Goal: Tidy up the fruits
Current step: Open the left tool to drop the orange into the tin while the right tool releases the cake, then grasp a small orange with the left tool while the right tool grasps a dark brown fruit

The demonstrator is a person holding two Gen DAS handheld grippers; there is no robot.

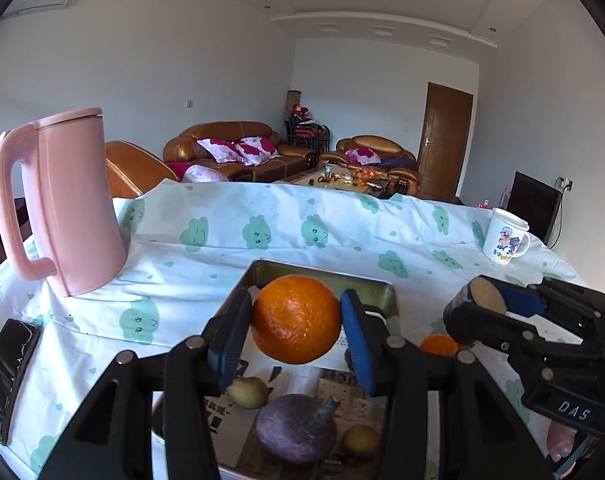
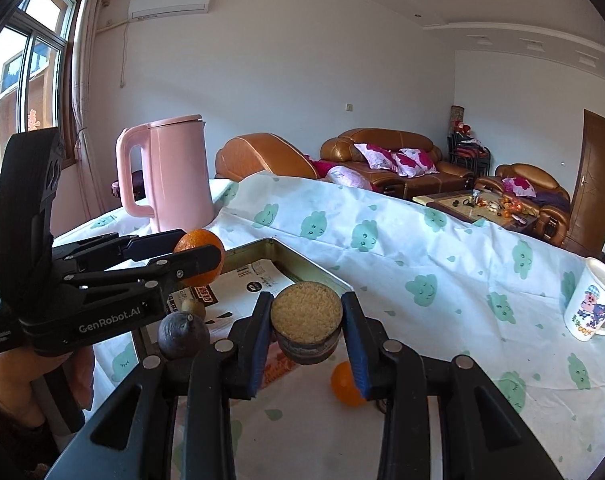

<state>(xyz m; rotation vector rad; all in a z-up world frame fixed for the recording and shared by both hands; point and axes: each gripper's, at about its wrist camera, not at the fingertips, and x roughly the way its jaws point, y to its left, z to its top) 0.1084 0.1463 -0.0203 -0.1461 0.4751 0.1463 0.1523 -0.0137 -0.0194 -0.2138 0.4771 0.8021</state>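
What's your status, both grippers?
Left gripper shut on orange, above tin tray. Right gripper shut on cut purple fruit. Small orange loose on tablecloth.

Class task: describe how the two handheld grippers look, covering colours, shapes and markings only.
Both are black plastic linkages with silver round pins and blue finger pads. The left gripper reads "GenRobot.AI" in white; the right gripper shows "DAS". No cables or sleeves are visible.

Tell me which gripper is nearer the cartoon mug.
Right. The right gripper, holding a cut purple fruit, is on the same side as the cartoon mug; the left gripper is over the metal tray, farther away.
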